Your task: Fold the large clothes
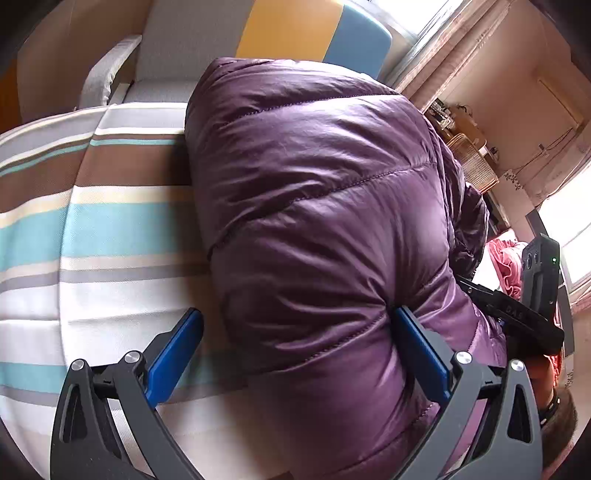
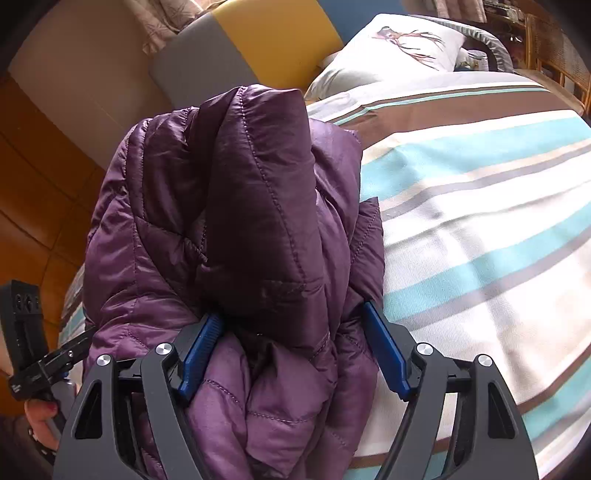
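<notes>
A purple quilted puffer jacket (image 1: 325, 229) is lying bunched and folded on a bed covered with a striped sheet (image 1: 110, 229) in white, turquoise, brown and grey bands. Beyond the jacket, a headboard (image 1: 295, 33) in grey, yellow and blue panels is standing against the wall, and a white pillow (image 2: 399, 48) with a printed motif is resting at the head of the bed.

The left claw (image 1: 295, 354) is pointing down at the near end of the jacket with its jaws spread wide. Its blue right-hand pad is touching the fabric, while the left-hand pad is standing clear over the sheet, so it is not clamping anything.

The right claw (image 2: 291, 350) is also standing open, with a thick bundle of jacket folds lying between its blue pads (image 2: 386, 349). The fabric is brushing both pads, but whether it is being squeezed cannot be told for certain; the jaws look slack around it.

In the right wrist view, the person's hand (image 2: 40, 417) is holding the left claw's handle at the lower left edge, just beside the jacket.
</notes>
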Available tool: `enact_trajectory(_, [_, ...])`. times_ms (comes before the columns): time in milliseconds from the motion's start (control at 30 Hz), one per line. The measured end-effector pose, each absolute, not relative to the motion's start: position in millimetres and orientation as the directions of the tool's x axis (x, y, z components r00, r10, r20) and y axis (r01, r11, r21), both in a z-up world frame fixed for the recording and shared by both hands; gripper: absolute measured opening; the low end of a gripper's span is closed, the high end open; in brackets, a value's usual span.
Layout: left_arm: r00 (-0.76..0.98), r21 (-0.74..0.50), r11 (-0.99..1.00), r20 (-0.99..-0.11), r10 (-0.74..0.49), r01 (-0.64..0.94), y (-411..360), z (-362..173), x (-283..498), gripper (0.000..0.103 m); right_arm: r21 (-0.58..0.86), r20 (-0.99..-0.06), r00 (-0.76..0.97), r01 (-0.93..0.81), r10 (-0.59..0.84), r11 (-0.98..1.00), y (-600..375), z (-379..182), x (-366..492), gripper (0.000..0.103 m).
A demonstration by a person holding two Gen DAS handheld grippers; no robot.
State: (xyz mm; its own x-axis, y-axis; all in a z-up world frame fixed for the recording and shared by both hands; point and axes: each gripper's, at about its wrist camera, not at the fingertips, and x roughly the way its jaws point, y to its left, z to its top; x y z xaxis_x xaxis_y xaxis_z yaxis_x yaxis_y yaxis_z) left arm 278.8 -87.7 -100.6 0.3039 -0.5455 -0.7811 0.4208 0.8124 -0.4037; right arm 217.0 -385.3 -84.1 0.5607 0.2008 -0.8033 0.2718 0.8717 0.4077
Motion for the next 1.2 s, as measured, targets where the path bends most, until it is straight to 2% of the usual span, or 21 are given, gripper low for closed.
enact_trajectory(200, [0.419,-0.213,0.818,-0.774,-0.475,0.535,-99,-84,263,0.101,0.418,-0.819,0.520,0.250,0.244,0.873,-395,-84,225,0.075])
enact_trajectory(300, [0.434,-0.173,0.821,-0.780,-0.452,0.544,-112,-82,264,0.101,0.396,-0.824,0.521,0.251,0.221,0.883,-397,-84,234,0.074])
enact_trajectory(367, [0.407,-0.219,0.813,-0.778,-0.479,0.539,-120,-84,265,0.094,0.377,-0.823,0.530,0.238,0.205,0.895,-392,-81,239,0.060])
enact_trajectory(433, [0.433,-0.202,0.818,-0.767,-0.474,0.539,-127,-83,257,0.083,0.370,-0.818,0.539,0.227,0.200,0.901,-389,-78,239,0.050])
enact_trajectory(667, [0.498,-0.171,0.824,-0.724,-0.477,0.541,-130,-75,236,0.057,0.296,-0.780,0.614,0.190,0.122,0.936,-374,-62,231,0.027])
enact_trajectory(733, [0.507,-0.164,0.822,-0.716,-0.479,0.546,-127,-68,231,0.050,0.287,-0.762,0.638,0.182,0.109,0.940,-371,-56,225,0.024])
enact_trajectory(833, [0.512,-0.155,0.815,-0.708,-0.486,0.558,-122,-62,223,0.045,0.303,-0.737,0.667,0.183,0.108,0.935,-369,-50,217,0.022])
enact_trajectory(1000, [0.510,-0.171,0.807,-0.697,-0.504,0.565,-108,-52,206,0.042,0.330,-0.711,0.692,0.174,0.123,0.928,-369,-48,198,0.022])
enact_trajectory(1200, [0.538,-0.132,0.811,-0.686,-0.490,0.570,-90,-35,178,0.040,0.362,-0.690,0.707,0.152,0.155,0.920,-352,-39,180,0.022])
